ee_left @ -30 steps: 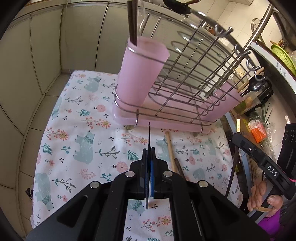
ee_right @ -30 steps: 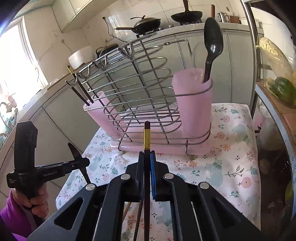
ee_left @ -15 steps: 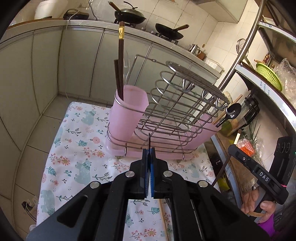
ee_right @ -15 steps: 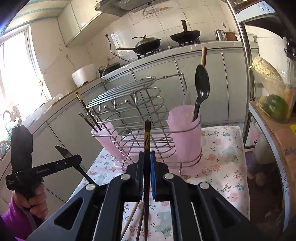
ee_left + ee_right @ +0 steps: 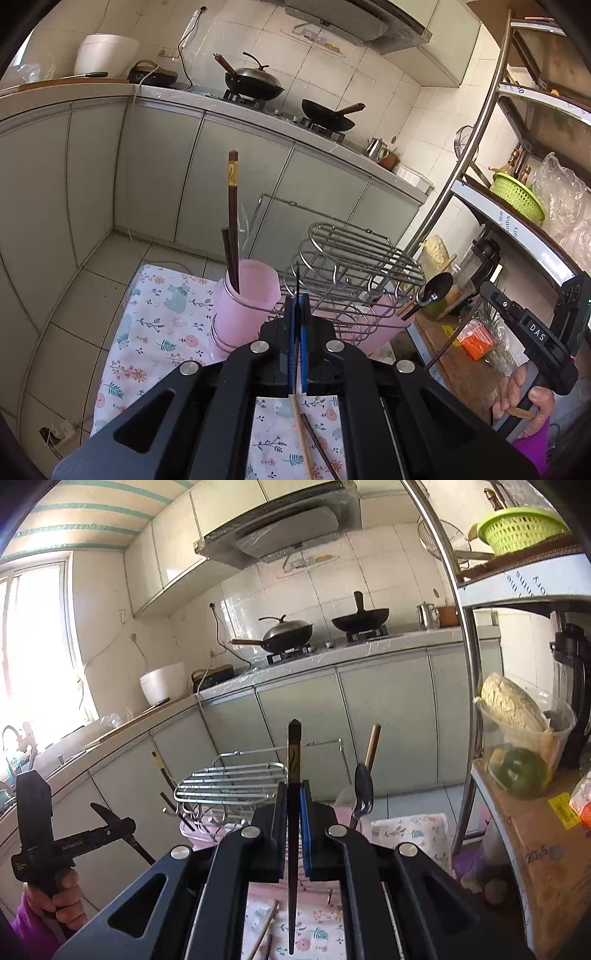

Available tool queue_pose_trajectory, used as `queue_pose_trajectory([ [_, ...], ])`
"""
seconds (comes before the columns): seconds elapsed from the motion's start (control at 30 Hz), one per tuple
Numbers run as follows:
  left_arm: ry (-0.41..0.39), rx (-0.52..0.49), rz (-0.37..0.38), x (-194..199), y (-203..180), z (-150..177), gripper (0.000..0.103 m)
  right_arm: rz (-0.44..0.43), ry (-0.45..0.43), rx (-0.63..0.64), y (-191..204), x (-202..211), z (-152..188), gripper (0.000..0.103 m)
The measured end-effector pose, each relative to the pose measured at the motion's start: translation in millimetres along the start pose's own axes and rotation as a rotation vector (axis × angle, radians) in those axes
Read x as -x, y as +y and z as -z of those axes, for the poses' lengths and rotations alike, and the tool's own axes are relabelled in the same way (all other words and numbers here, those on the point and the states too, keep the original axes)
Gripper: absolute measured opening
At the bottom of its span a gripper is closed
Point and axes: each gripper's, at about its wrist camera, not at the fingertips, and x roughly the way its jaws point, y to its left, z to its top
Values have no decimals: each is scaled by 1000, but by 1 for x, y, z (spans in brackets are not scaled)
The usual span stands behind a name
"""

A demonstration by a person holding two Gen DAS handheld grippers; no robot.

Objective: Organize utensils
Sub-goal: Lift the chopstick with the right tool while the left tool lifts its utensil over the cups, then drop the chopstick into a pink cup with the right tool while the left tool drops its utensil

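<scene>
My left gripper is shut on a thin serrated knife, seen edge-on. From the right wrist view the knife crosses that gripper, held by a hand in a purple sleeve. My right gripper is shut on a dark chopstick with a gold band, pointing upward. The wire rack stands below and ahead of both. Its near pink cup holds dark chopsticks. A black spoon stands in the other cup.
Loose chopsticks lie on the floral cloth under my left gripper. A metal shelf with a green basket rises on the right. Cabinets and a counter with woks stand behind the rack.
Both grippers have risen and tipped upward, so the rack sits lower and smaller in both views. The knife and the chopstick stay gripped as before.
</scene>
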Motion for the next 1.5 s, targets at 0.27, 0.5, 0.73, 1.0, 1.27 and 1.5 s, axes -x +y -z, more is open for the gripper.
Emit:
queue_pose_trajectory([
  [0.27, -64, -1, 12, 11, -2, -19, 2, 19, -145, 23, 3, 19, -41, 6],
  [0.5, -108, 1, 15, 19, -5, -33, 2, 38, -258, 64, 13, 33, -68, 6],
  [0.73, -120, -1, 21, 17, -7, -39, 2, 87, -346, 116, 14, 29, -81, 6],
  [1.0, -142, -14, -11, 9, -9, -45, 2, 125, -275, 124, 4, -6, -63, 6],
  [1.27, -191, -21, -55, -2, -7, -55, 2, 111, -180, 92, -7, -31, -34, 6],
  [1.5, -232, -87, -147, -25, -13, -58, 2, 111, -131, 75, -13, -42, -8, 6],
])
